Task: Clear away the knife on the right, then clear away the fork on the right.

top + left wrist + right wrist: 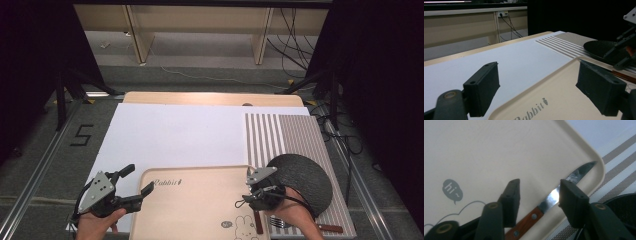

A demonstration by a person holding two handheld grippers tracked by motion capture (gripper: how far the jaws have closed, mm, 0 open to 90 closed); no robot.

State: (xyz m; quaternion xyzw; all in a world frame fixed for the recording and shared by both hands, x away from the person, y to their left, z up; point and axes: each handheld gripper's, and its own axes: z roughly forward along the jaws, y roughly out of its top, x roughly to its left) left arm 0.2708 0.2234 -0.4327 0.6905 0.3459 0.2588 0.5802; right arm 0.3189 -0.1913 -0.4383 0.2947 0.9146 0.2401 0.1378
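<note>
Knife (554, 197) lies between right tool's (539, 195) jaws.

We see a white sheet (175, 132) covering most of the surface (210, 98), whose wooden edge shows at twelve o'clock. A striped mat (287, 132) lies at three o'clock of the sheet. Beyond the surface, wooden shelving legs (137, 35) stand on the floor, with cables (295, 47) trailing at one o'clock. A "5" (81, 135) marks the floor at nine o'clock.
</note>
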